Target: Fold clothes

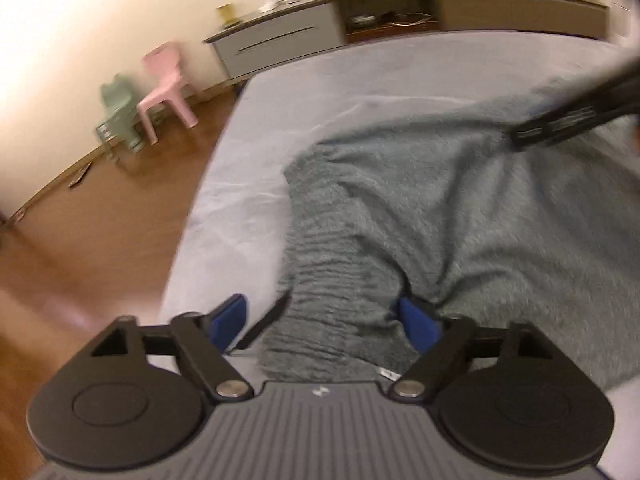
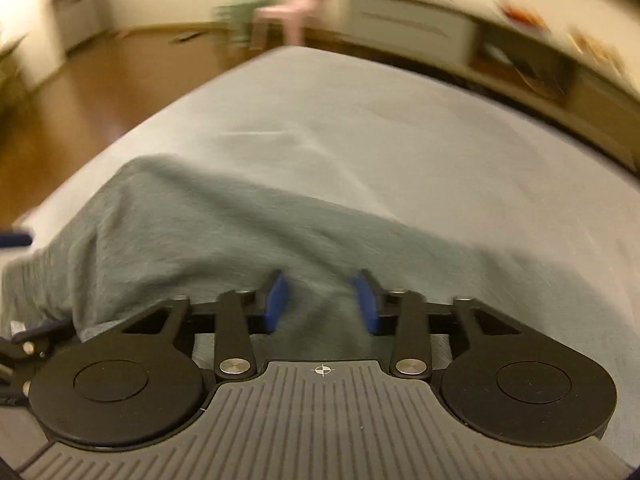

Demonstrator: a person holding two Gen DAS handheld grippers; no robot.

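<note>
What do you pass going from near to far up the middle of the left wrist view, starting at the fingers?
Left gripper with its blue fingers → ribbed hem of the grey-green sweater → pale bedsheet → long low sideboard against the wall.

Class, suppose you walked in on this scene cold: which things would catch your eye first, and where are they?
First, the fuzzy grey-green sweater rumpled across the pale bed, its ribbed hem bunched between the open jaws of the left gripper. Next, the right gripper, jaws open over the same knit. Then the pink chair by the wall, beside a green one.
</note>
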